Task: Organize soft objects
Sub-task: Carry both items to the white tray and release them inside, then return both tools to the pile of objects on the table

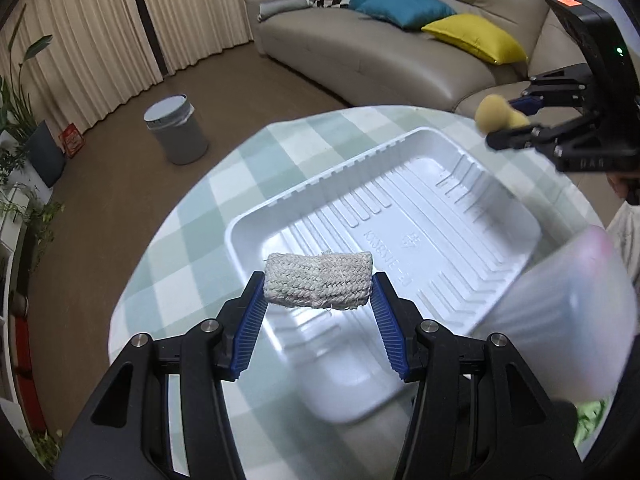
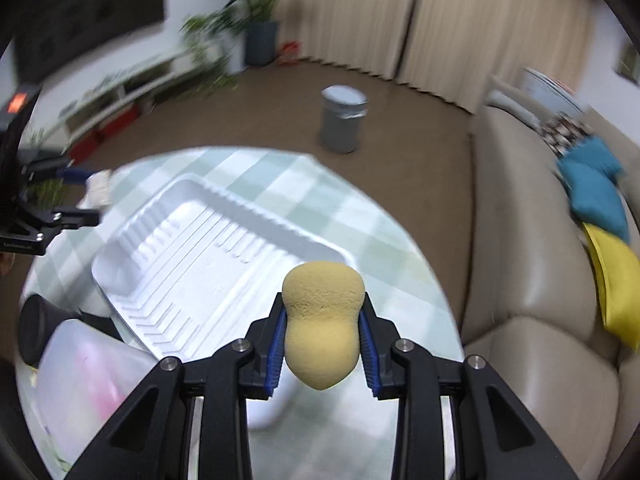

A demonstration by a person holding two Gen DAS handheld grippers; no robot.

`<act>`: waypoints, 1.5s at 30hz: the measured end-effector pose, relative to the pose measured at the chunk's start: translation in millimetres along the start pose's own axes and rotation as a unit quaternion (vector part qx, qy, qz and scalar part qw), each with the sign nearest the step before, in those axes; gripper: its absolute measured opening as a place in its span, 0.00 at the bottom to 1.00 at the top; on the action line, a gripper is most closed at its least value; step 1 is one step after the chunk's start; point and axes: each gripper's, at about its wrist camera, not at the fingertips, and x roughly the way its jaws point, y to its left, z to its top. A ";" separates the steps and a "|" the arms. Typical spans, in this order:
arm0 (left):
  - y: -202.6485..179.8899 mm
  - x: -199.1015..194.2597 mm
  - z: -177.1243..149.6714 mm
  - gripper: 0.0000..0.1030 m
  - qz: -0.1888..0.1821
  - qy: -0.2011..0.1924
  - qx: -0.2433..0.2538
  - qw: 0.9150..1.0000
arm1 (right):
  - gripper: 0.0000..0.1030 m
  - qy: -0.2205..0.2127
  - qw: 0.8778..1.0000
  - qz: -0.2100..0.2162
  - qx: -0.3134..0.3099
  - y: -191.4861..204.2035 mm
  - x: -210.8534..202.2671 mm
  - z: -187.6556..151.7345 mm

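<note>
Both soft items are lifted but neither is placed yet. The left claw (image 1: pixel 318 300) is clenched on a woven grey pad (image 1: pixel 318 283), held above the near half of the white tray (image 1: pixel 404 216). The right claw (image 2: pixel 323 340) is clenched on a yellow sponge (image 2: pixel 322 320), squeezed at its waist and held above the tray's corner nearest that camera. The tray, lying in the middle of the checked desk (image 1: pixel 192 240), appears empty, so by this judgement the task is at its carrying stage: both releases remain. A translucent container (image 1: pixel 560 312) stands at the near edge of the desk just beside the tray and could be knocked on descent. A grey bin (image 1: pixel 176 130) and a sofa (image 1: pixel 380 60) stand well apart from the desk.
</note>
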 end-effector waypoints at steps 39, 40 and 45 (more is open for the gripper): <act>47.1 -76.1 -76.2 1.00 -0.048 -0.117 -0.169 0.977 | 0.97 -0.063 0.994 0.032 0.083 -36.9 -32.0 -58.0; 45.6 -83.3 -87.0 1.00 -0.045 -0.125 -0.174 0.976 | 0.99 -0.065 0.993 0.026 0.090 -39.5 -37.1 -65.4; 37.4 -110.3 -139.3 1.00 -0.010 -0.147 -0.197 0.969 | 1.00 -0.071 0.989 0.002 0.129 -44.6 -61.9 -109.5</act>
